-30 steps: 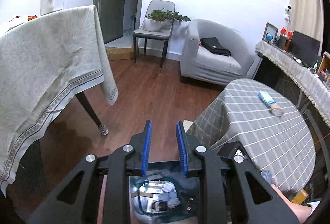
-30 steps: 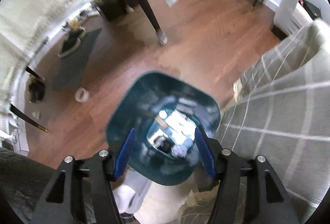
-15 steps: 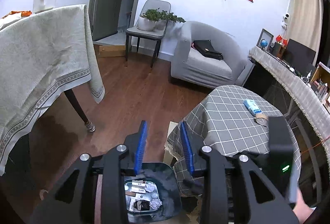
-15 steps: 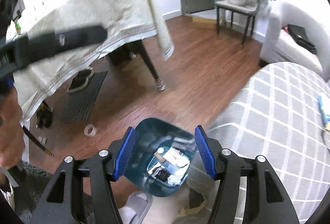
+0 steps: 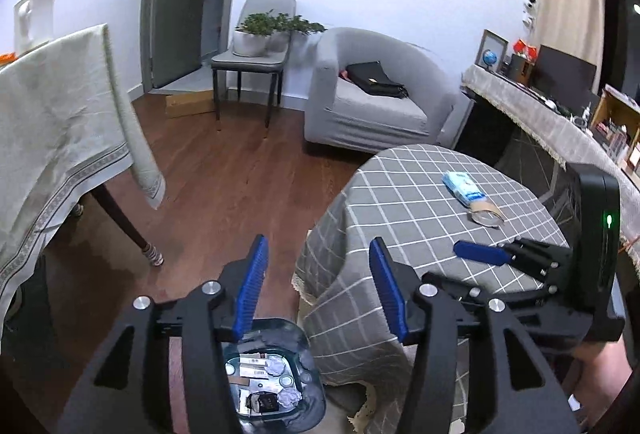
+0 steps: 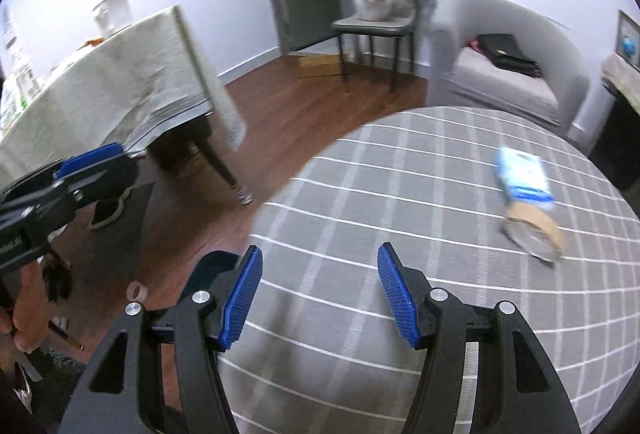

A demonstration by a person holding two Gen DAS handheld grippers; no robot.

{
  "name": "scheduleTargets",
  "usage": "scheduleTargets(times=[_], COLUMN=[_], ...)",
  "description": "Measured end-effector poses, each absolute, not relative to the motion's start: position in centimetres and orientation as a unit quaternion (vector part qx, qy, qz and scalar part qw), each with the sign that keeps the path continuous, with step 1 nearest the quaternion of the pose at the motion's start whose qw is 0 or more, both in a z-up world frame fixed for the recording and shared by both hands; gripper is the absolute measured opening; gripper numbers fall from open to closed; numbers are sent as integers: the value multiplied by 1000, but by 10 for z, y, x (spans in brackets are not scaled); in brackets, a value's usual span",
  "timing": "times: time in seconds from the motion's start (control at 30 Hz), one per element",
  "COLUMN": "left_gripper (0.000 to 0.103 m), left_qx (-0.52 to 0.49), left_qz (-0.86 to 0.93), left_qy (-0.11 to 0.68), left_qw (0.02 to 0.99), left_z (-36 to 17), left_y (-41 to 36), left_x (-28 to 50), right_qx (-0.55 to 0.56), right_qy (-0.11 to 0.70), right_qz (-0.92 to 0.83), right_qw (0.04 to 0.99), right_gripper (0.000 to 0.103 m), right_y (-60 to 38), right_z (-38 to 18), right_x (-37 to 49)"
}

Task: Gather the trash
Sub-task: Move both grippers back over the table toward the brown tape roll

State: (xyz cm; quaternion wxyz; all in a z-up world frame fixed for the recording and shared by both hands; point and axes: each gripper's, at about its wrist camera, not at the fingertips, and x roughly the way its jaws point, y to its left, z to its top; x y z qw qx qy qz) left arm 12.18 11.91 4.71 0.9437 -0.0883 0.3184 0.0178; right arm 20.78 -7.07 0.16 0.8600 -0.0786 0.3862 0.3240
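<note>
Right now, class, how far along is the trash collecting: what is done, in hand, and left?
Done: wrappers and crumpled paper lie in the bin. In hand: nothing; the left gripper, jaws just opening, and right gripper are both empty. Left: the blue packet and cardboard piece on the checked table.

- left gripper [image 5: 316, 286]: tilted down, jaws have just been opening, nothing between the blue pads
- right gripper [image 6: 320, 294]: angled down too, jaws apart, empty
- a bare hand [image 6: 20, 314] grips the left one's handle
</note>
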Motion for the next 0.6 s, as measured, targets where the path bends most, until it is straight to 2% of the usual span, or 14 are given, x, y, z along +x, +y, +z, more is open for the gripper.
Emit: scheduleTargets(times=[0.23, 0.4, 0.6], left_gripper=[63, 66, 68], left_qx=[-64, -64, -64], left_qz=[-5, -12, -27], left_qy=[321, 326, 335], left_qw=[945, 943, 940], left_z=[44, 41, 35], left_y=[83, 70, 51], left_x=[139, 147, 158], right_qx=[-64, -35, -15], right_qy=[384, 375, 381], right_qz=[257, 222, 208], right_qw=[884, 900, 901], right_gripper=[61, 72, 73], right_y=[-121, -155, -181], right_z=[1, 6, 3], right_x=[223, 233, 246])
